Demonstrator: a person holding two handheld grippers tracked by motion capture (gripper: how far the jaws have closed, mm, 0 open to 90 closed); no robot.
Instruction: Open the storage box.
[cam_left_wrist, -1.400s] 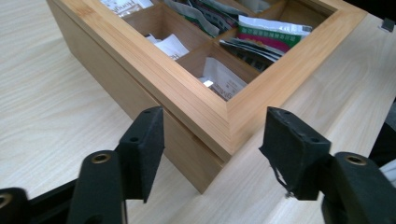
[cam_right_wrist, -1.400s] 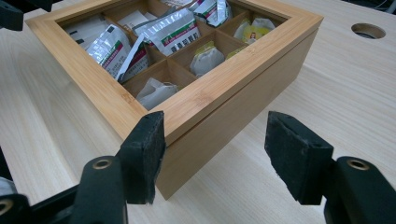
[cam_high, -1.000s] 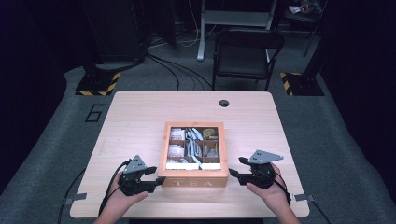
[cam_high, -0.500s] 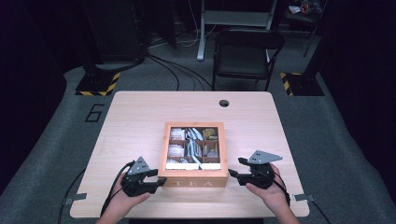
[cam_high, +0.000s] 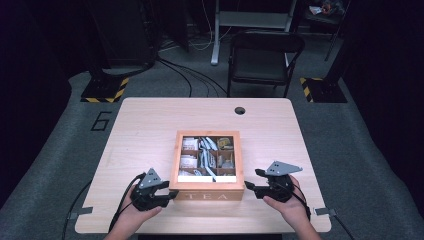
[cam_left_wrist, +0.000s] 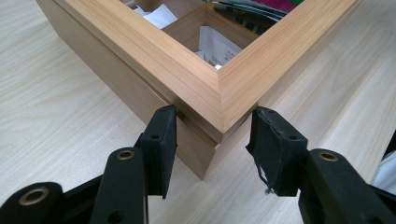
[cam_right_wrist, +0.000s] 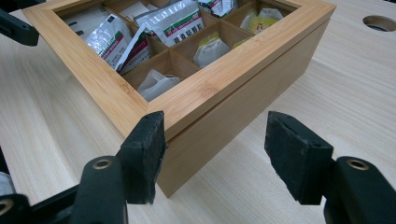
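Tea box (cam_high: 207, 186) sits near the table's (cam_high: 150, 125) front edge, lid shut. Left gripper (cam_left_wrist: 212, 135) has just been closing on its near-left corner, pads beside the wood; right gripper (cam_right_wrist: 212, 149) straddles the near-right corner, agape, holding nothing. Corner holds may slip, skewing the box.

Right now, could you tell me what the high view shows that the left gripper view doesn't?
High view alone: the whole table, its cable hole, a black chair, both hands, the right gripper, the TEA lettering.
Left gripper view alone: its pads straddling the box's corner, just closing in.
Shared: the wooden tea box and its tea sachets.
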